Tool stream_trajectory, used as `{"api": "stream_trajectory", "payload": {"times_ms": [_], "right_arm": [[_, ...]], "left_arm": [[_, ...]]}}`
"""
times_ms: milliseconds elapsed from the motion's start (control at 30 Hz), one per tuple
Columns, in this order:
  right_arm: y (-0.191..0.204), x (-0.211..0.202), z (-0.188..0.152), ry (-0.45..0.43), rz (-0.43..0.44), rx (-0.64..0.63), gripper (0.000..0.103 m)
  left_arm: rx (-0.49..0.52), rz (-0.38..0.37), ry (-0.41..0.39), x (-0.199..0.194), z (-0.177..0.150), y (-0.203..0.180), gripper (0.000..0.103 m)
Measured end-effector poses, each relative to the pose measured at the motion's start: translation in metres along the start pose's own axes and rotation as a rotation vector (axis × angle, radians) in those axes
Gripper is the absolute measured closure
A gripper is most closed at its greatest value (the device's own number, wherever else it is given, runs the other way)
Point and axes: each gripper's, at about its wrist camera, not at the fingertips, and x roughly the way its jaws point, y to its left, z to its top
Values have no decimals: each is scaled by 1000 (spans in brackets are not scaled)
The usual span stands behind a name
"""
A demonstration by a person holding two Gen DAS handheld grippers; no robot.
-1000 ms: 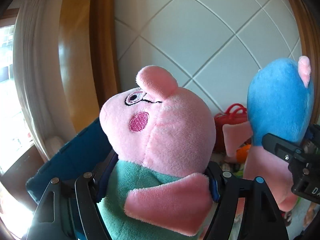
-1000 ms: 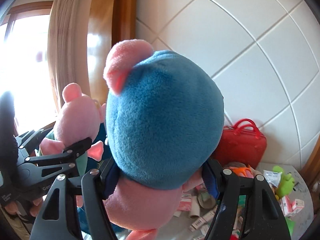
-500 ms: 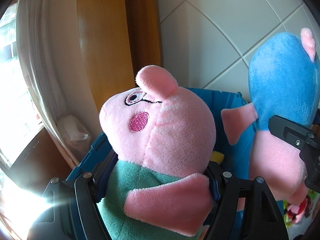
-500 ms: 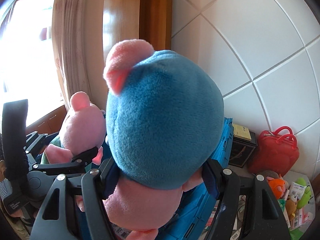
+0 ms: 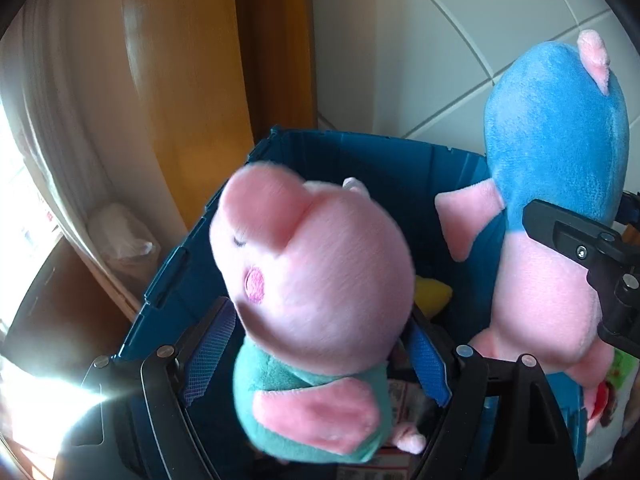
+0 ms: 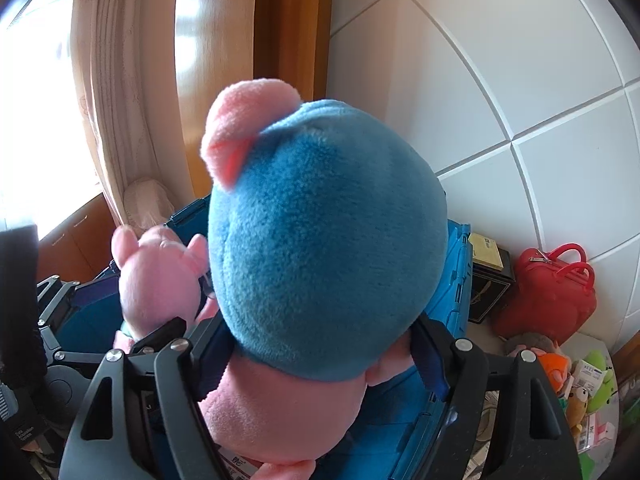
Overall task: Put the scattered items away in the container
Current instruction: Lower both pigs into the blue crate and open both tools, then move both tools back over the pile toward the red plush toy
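Note:
A pink pig plush in a green shirt point(image 5: 316, 264) tilts loosely between the fingers of my left gripper point(image 5: 320, 312), which is open, with gaps at both blue pads. It hangs blurred over the inside of the blue bin point(image 5: 360, 140). My right gripper point(image 6: 320, 320) is shut on a second pig plush with a blue head point(image 6: 328, 240), held above the bin's right wall point(image 6: 460, 264). The blue-headed plush point(image 5: 556, 128) also shows at the right of the left wrist view. In the right wrist view the green-shirted plush point(image 6: 156, 280) sits at lower left.
Inside the bin lie a yellow item point(image 5: 434, 292) and printed packets. A red bag point(image 6: 548, 292), a black box point(image 6: 488, 280) and several small toys point(image 6: 580, 380) sit right of the bin on the floor. A wooden frame point(image 6: 292, 40), a curtain and a tiled wall stand behind.
Both grippers have come over the blue bin. My left gripper has opened a little and the green-shirted plush has tipped forward and is dropping. The blue-headed plush stays gripped.

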Motion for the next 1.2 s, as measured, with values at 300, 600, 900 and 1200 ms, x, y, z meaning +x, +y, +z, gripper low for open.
{"api": "stream_trajectory", "payload": {"times_ms": [300,600,900,1200], "right_arm": [[-2,0,-1,3,-28,-1,11],[4,-18,-1,-27,-41,-21,3],[0,-46,-17,-51,-30,-5,3],[-18,-85,-61,-72,-12,15,0]], "left_arm": [[19,9,-35,-10,-4,5,16],[6,7,-38,-29,-22,-6,16],[-24,-10,-57,-59,-42,-19,16],[-52,-17,-131,-98,-75,-39,12]]}}
